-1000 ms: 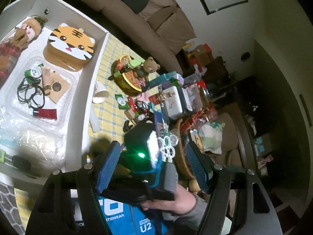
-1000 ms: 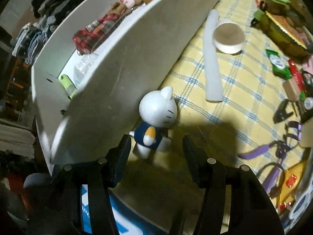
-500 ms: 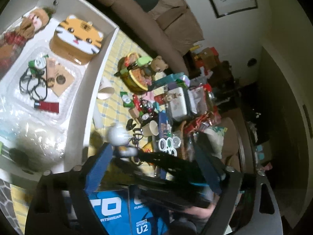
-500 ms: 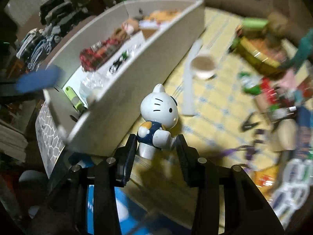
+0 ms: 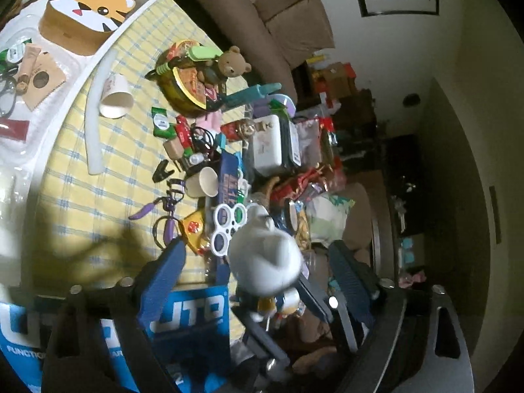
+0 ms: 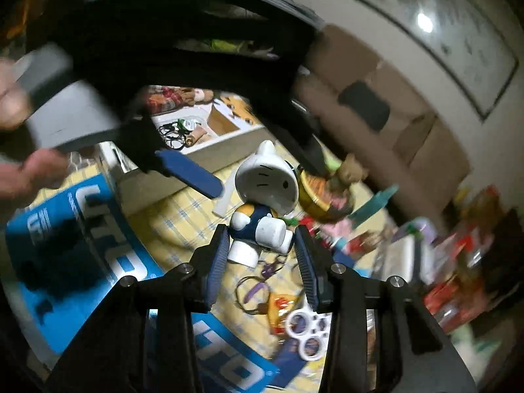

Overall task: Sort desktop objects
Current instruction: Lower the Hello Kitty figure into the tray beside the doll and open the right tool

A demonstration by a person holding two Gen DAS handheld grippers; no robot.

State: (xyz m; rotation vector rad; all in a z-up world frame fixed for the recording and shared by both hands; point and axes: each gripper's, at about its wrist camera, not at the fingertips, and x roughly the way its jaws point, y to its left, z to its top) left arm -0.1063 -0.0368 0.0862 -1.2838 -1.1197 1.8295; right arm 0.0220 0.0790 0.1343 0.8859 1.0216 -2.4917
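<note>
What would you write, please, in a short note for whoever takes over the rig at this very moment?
Right tongs: just closed on the cat figurine, holding it clear of the yellow cloth.
Left tongs: open, jaws just narrowing; the figurine's head sits between them, seemingly untouched, though it is blurred.
Done: the white tray already holds the tiger box and other small items.
Left: place the figurine, probably in the tray, then sort the clutter on the cloth, including the paper cup and teddy bear.
</note>
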